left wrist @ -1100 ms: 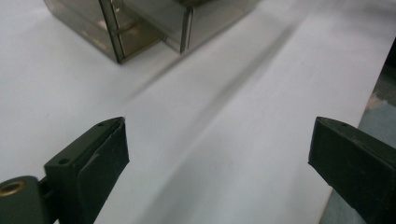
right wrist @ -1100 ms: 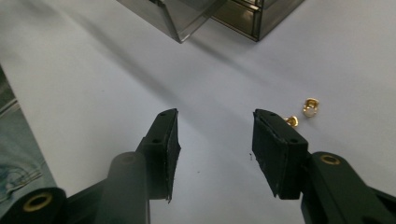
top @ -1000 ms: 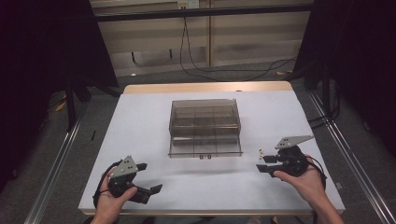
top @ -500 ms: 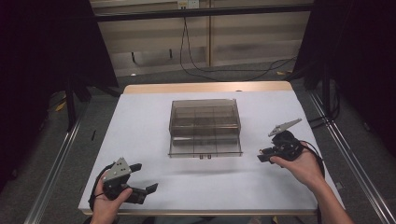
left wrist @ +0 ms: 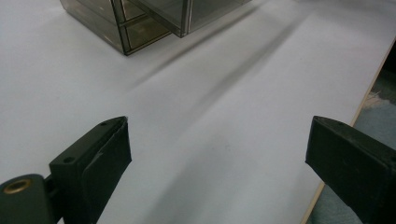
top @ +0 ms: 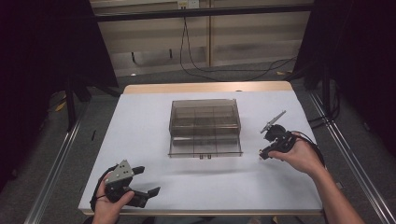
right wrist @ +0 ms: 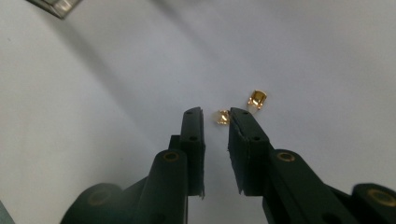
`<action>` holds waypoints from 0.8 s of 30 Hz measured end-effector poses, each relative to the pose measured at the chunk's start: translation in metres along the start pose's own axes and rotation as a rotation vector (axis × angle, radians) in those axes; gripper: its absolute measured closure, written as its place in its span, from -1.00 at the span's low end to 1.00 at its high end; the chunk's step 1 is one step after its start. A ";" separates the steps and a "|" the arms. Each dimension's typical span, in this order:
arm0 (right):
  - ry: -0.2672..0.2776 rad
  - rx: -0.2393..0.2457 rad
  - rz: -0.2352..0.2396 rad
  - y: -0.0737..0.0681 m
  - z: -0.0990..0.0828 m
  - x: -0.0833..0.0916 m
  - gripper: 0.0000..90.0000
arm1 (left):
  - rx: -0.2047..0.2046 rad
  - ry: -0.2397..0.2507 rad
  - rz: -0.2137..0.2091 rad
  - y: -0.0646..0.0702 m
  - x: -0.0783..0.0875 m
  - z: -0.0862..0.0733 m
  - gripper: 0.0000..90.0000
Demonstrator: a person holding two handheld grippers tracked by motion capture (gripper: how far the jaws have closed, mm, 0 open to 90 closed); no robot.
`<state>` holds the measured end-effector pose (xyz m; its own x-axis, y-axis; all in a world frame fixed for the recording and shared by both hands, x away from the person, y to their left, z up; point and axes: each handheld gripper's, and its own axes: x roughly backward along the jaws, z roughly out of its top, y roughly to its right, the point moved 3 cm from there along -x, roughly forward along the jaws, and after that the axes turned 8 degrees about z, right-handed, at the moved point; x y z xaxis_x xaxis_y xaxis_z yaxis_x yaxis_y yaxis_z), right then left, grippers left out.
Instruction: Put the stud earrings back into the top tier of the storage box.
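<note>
My right gripper [top: 261, 154] points down at the white table to the right of the clear smoke-tinted drawer box [top: 204, 126]. In the right gripper view its jaws [right wrist: 215, 113] have just been closing and stand a narrow gap apart. A small gold metal part [right wrist: 222, 116] lies on the sheet at the tip of the right-hand jaw, and neither pad presses on it. A second gold part [right wrist: 257, 99] lies just beyond it. My left gripper [top: 148, 180] rests low at the near left corner, wide open [left wrist: 217, 135] with nothing between its jaws.
The drawer box [left wrist: 126, 28] has several compartments, and its lowest drawer is pulled out toward me. The white sheet [top: 140, 121] covers the tabletop. The table's near edge [left wrist: 355, 116] runs close beside the left gripper. Cables lie on the floor behind the table.
My right hand has moved away from me, a little toward the box, and has tipped its gripper down at the table. The left hand has barely shifted.
</note>
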<state>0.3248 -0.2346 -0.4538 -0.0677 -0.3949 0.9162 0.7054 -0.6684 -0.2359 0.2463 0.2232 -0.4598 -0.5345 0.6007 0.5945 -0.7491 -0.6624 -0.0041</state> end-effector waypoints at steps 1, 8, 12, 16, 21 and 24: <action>-0.019 0.004 -0.013 0.001 0.000 -0.001 0.76 | 0.007 0.003 -0.009 0.000 0.000 0.000 -0.85; -0.077 0.019 -0.001 0.001 0.007 -0.006 0.74 | -0.004 -0.004 0.007 0.000 0.000 0.000 -0.84; -0.107 0.025 0.008 0.001 0.008 -0.011 0.76 | 0.003 0.001 0.008 -0.002 0.000 0.000 -0.83; -0.125 0.026 0.005 0.003 0.012 -0.015 0.76 | 0.010 0.006 0.010 -0.005 0.001 -0.001 -0.84; -0.142 0.025 0.007 0.003 0.015 -0.020 0.76 | 0.006 0.008 0.010 -0.004 0.000 0.000 -0.84; -0.149 0.027 0.005 0.003 0.018 -0.020 0.79 | 0.006 0.009 0.015 -0.005 0.000 0.000 -0.84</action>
<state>0.3407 -0.2172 -0.4666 0.0396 -0.2987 0.9535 0.7246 -0.6486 -0.2332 0.2498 0.2266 -0.4598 -0.5496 0.5946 0.5869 -0.7385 -0.6742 -0.0085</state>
